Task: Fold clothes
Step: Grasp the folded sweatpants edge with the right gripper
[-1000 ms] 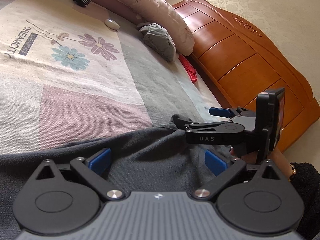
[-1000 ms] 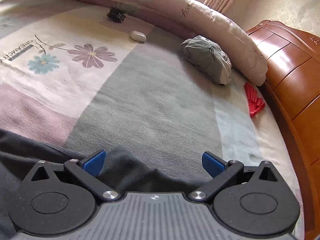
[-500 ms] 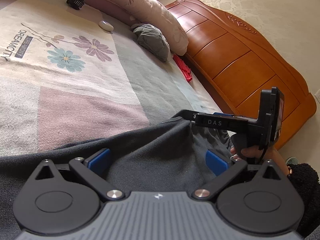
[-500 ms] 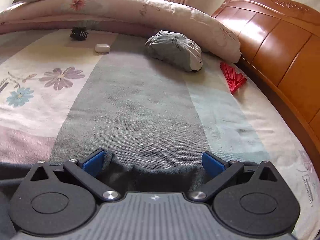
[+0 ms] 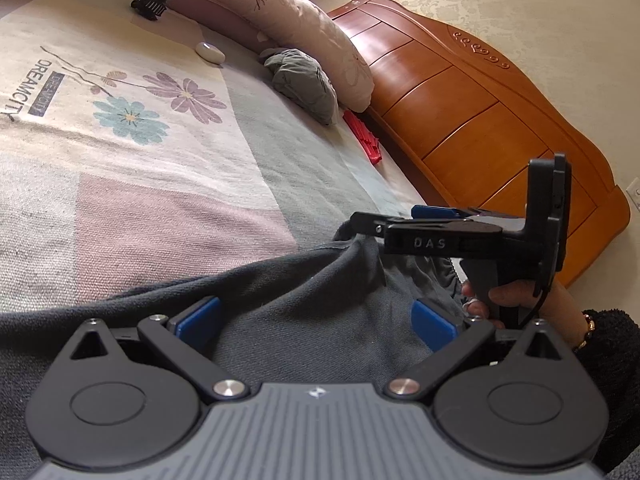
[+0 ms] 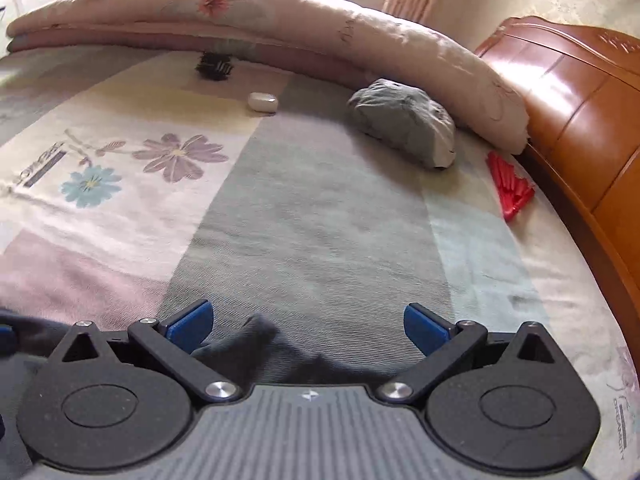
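A dark grey garment (image 5: 304, 300) lies on the bed at the near edge. My left gripper (image 5: 316, 320) is open, its blue pads over the cloth. My right gripper (image 6: 306, 326) is open; a corner of the garment (image 6: 256, 340) sits between its jaws, low down. In the left wrist view the right gripper (image 5: 384, 222) shows side-on at the garment's far right corner, held by a hand (image 5: 516, 296).
A floral bed cover (image 6: 312, 216) spreads ahead. A rolled grey garment (image 6: 404, 124), a red object (image 6: 512, 188), a white case (image 6: 262, 102) and a black hair clip (image 6: 214, 66) lie near the pink quilt (image 6: 360, 36). A wooden headboard (image 5: 480, 120) stands on the right.
The right gripper has tilted up and now sits level at the garment's corner. The left gripper has stayed open over the cloth, shifting slightly.
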A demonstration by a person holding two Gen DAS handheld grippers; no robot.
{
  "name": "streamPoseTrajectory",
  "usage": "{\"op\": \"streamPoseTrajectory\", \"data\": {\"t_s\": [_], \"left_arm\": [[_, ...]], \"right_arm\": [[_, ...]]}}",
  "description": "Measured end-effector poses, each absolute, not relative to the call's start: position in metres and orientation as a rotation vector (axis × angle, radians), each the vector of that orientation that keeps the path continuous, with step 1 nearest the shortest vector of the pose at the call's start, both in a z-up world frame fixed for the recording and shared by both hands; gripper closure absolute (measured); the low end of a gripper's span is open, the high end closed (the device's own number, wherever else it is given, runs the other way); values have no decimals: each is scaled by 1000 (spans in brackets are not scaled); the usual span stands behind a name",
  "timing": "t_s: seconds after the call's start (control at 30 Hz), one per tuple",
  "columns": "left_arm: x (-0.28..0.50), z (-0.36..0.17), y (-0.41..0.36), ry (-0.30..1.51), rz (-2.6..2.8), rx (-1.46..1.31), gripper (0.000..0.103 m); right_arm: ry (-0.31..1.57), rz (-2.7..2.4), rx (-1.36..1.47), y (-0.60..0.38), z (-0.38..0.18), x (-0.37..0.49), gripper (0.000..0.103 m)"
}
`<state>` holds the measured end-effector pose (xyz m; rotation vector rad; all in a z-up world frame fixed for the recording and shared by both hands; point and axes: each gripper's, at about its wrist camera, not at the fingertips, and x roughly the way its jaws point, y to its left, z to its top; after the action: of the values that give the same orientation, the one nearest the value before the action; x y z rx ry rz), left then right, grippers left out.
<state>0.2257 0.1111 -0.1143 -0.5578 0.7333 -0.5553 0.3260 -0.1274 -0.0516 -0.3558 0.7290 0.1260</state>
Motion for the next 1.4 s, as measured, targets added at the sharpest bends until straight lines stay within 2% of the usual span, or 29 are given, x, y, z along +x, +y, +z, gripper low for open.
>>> {"op": "streamPoseTrajectory", "data": {"t_s": [0.27, 0.5, 0.6, 0.8, 0.93, 1.03, 1.13, 1.2, 1.27, 1.4], "left_arm": [[225, -115, 111, 729, -558, -556, 2], [226, -115, 111, 731, -557, -553, 2], [226, -115, 110, 731, -557, -550, 2], [226, -115, 110, 730, -556, -547, 2], [225, -115, 110, 728, -557, -546, 1], [225, -116, 110, 726, -560, -547, 1], [226, -116, 110, 727, -560, -548, 1], [226, -116, 110, 729, -559, -548, 1], [226, -115, 109, 730, -556, -546, 1], [225, -114, 108, 732, -550, -543, 1]], "right_arm": [[757, 125, -490, -119, -64, 321, 0], [691, 117, -577, -113, -69, 320, 3], [720, 113, -495, -123, -73, 333, 4], [842, 104, -115, -167, -82, 350, 4], [825, 122, -121, -165, -84, 344, 6], [760, 173, -260, -152, -82, 334, 13], [656, 256, -488, -129, -79, 317, 29], [606, 323, -615, -115, -79, 306, 44], [571, 387, -722, -104, -80, 297, 51], [537, 467, -891, -86, -85, 289, 77]]}}
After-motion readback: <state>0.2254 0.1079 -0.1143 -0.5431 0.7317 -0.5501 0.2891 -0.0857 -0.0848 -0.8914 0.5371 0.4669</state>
